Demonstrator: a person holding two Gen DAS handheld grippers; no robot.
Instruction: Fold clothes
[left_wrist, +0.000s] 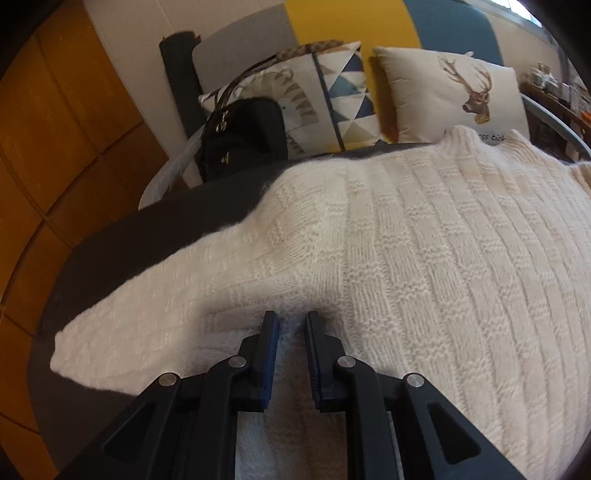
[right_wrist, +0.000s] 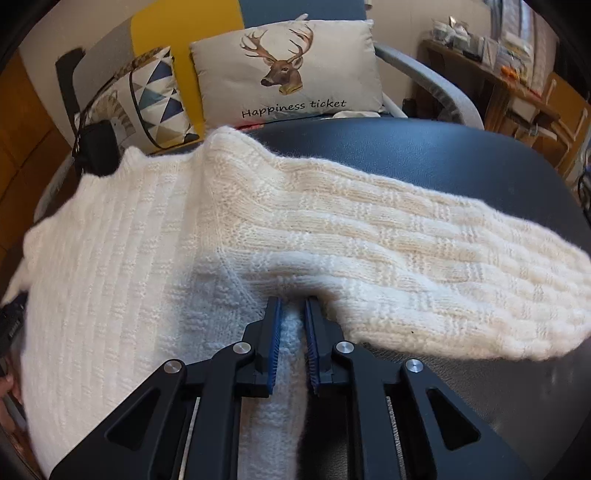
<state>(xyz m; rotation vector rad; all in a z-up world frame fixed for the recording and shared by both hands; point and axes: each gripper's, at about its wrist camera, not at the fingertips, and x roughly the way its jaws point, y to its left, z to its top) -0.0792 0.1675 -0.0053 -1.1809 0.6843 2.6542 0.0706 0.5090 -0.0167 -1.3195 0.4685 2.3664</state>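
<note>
**Black linkages, blue pads**

We saw the left gripper (left_wrist: 291, 317) built of matte black plastic: two angular link arms with triangular cut-outs, joined by round silver pins (left_wrist: 236, 362). Its narrow fingers carried ribbed blue pads (left_wrist: 272, 354) on their inner faces. The right gripper (right_wrist: 292, 304) looked the same to us: black links, silver pivots (right_wrist: 242, 347), blue ribbed pads (right_wrist: 274, 343), thin pale metal strips near its base.

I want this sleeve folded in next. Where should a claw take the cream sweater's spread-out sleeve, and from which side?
Probably at the cuff end of the sleeve, coming from its outer side over the dark surface. That end lies flat and free at the edge, while the shoulder end joins the sweater body.
</note>
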